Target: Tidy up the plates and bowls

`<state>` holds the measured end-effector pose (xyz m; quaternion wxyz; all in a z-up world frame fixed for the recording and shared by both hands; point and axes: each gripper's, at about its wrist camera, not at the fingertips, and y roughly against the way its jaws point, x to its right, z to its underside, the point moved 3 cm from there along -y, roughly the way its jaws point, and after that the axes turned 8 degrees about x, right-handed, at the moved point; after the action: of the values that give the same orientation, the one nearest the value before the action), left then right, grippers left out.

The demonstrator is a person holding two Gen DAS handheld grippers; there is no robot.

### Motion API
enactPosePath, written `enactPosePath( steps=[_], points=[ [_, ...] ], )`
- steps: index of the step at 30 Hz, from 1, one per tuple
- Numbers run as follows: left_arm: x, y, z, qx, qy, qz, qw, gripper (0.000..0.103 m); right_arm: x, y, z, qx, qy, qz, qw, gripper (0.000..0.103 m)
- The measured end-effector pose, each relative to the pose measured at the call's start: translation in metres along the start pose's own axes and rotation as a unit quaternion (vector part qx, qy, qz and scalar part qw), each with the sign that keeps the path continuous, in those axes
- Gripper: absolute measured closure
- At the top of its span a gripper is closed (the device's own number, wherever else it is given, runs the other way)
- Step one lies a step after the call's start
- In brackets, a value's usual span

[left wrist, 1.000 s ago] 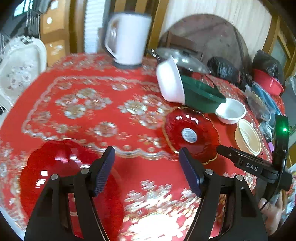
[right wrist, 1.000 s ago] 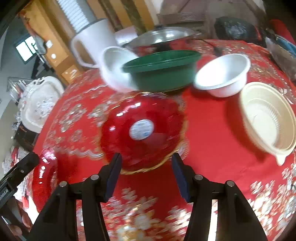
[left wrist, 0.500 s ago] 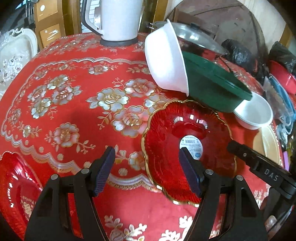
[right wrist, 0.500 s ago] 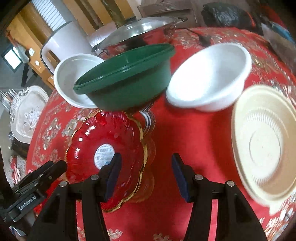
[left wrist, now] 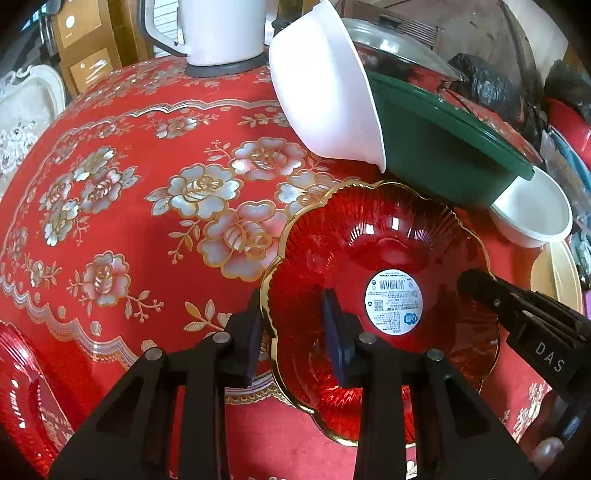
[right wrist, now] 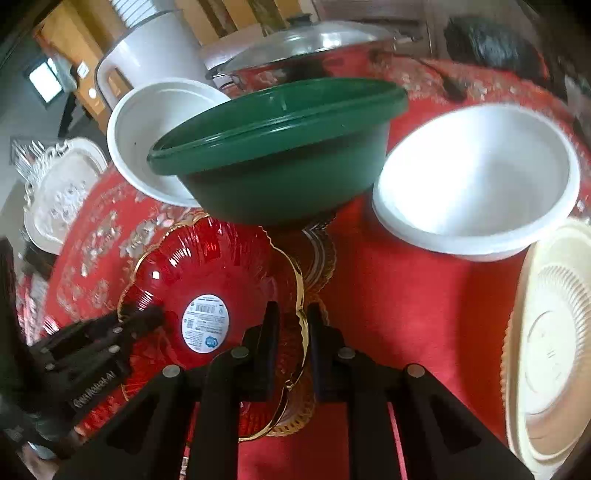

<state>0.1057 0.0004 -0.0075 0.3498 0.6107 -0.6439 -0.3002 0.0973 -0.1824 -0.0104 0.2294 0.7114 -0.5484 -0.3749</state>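
left gripper [left wrist: 295, 334]: jaws closing across left rim of scalloped red glass plate with gold edge [left wrist: 384, 266] | right gripper [right wrist: 290, 332]: clamped tight on same plate's right rim | green plastic bowl [right wrist: 280, 155]: just beyond both grippers, on the tabletop

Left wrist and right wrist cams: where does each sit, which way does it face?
Left wrist: on the left gripper, looking steeply down along its fingers, which are closing on the red plate rim; right gripper at right.
Right wrist: on the right gripper, angled down, shut on the plate's opposite rim; left gripper at left.
Shared: red plate, green bowl, both white bowls, kettle.
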Motion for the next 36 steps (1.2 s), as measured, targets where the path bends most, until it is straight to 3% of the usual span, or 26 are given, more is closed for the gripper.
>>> enactPosePath(
  steps=[23,36],
  points=[
    [-0.027,0.062,0.022,0.025,0.014,0.013,0.9995,0.074,-0.034,0.037,0.021,0.018,0.027,-0.015,0.999,0.090],
    [-0.073,0.123,0.034,0.059,0.040,0.006,0.9974,0.074,-0.089,0.070,0.024,0.041,0.069,-0.044,0.996,0.090]
  ],
)
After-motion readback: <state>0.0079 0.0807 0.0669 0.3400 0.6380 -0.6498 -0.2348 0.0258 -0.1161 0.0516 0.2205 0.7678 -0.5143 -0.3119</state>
